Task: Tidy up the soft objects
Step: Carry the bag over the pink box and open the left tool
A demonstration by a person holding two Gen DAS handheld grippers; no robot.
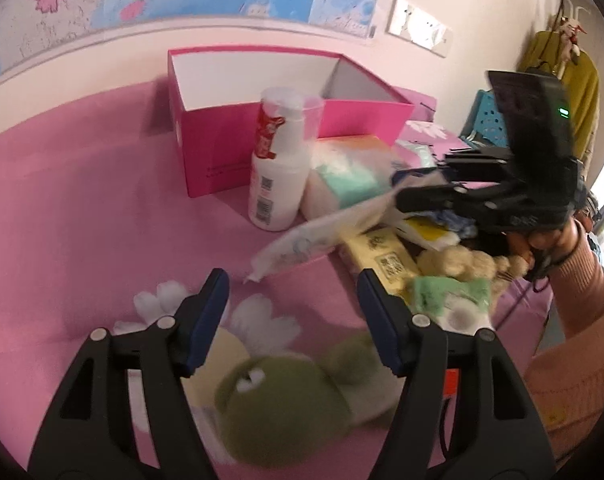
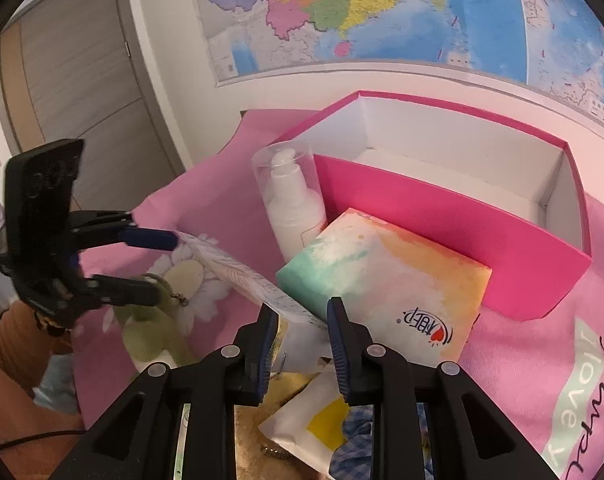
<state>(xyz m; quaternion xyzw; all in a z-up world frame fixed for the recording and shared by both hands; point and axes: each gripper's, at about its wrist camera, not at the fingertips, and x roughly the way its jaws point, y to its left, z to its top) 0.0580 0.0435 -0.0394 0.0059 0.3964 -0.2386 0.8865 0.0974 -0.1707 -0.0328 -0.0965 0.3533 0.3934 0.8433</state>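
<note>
Pink cloth (image 1: 81, 208) | left tool (image 1: 293, 296) agape over frog plush (image 1: 277, 412) | right tool (image 2: 302, 320) clamps white packet (image 2: 241, 276)

Glossy pink cardboard box (image 2: 454, 216), fuzzy plush frog (image 1: 285, 404) (blurred), smooth plastic bottle (image 1: 277, 176)

Both grippers, left gripper (image 1: 291, 300) and right gripper (image 2: 302, 326): black plastic frames, silver pivot screws, dark blue finger pads; ribbed peach-pink sleeve (image 1: 574, 320) behind the right one.
</note>
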